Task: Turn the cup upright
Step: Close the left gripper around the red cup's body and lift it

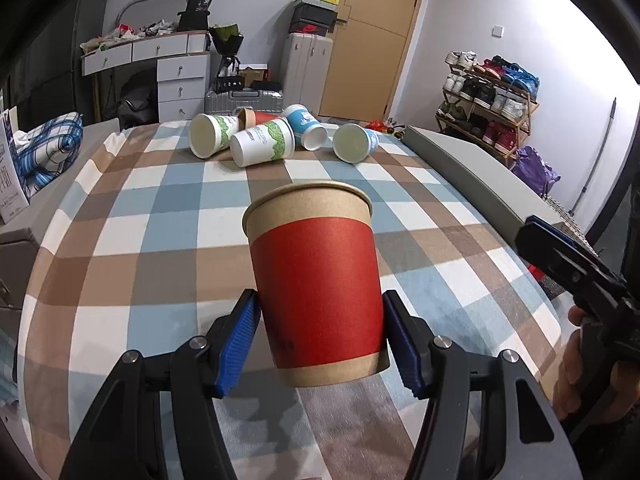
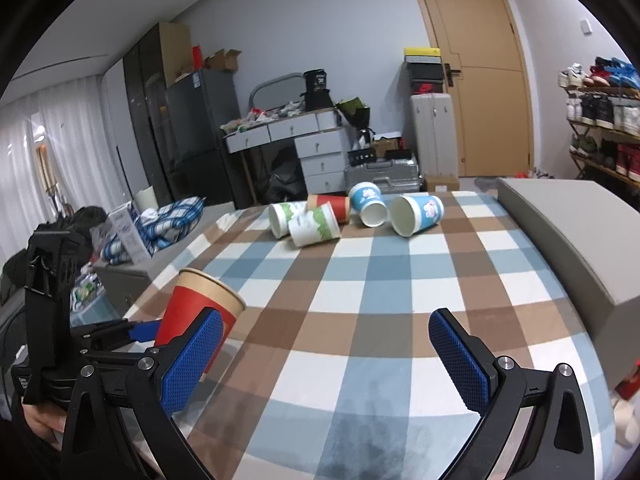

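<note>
I am holding the red-banded brown paper cup (image 1: 316,284) mouth-up between the blue pads of my left gripper (image 1: 318,332), which is pinching its lower half; it is tilting slightly above the checked bedspread (image 1: 160,216). My right gripper (image 2: 326,354) is idling with its fingers spread wide and nothing between them, with the cup just off to its left. I am judging the risk to be the soft bed: if I am letting go while the cup is leaning, it may topple, and squeezing harder could crush the thin wall
</note>
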`<state>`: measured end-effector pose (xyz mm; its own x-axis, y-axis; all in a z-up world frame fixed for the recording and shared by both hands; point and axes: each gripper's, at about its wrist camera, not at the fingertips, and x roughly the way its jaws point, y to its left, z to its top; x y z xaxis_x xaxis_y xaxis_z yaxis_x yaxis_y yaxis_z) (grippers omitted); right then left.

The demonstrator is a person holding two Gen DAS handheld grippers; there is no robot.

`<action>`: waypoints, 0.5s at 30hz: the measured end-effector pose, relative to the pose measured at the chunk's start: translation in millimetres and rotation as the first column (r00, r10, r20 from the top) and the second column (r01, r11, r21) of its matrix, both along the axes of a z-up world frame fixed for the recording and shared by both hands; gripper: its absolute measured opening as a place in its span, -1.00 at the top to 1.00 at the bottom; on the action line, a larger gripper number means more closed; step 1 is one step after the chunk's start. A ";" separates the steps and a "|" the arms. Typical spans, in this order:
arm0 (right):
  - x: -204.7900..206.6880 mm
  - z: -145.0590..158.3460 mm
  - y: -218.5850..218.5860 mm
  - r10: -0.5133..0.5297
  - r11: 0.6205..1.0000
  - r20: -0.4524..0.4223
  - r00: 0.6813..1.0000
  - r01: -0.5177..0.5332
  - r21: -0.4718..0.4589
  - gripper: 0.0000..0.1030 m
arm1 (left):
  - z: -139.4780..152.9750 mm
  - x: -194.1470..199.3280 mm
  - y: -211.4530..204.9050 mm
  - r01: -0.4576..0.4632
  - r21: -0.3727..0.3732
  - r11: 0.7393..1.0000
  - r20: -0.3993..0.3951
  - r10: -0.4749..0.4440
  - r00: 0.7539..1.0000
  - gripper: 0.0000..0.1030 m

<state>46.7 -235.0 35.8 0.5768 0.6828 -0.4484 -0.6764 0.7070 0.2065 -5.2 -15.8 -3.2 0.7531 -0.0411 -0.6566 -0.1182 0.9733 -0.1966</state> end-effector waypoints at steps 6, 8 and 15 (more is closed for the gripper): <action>-5.1 -5.5 8.8 0.049 0.998 -0.010 0.999 -0.049 -0.038 -1.00 | -4.4 -2.1 -8.6 0.026 0.000 1.000 0.014 -0.026 1.000 -0.10; -5.2 -7.6 9.1 0.054 0.998 -0.015 0.998 -0.054 -0.040 -1.00 | -8.3 -1.8 -9.8 0.028 0.002 1.000 0.009 -0.028 1.000 -0.10; 0.9 -10.9 3.6 0.042 0.999 -0.041 0.998 -0.043 -0.027 -1.00 | -24.3 -0.1 -12.0 0.032 -0.034 0.999 -0.022 -0.033 0.999 -0.10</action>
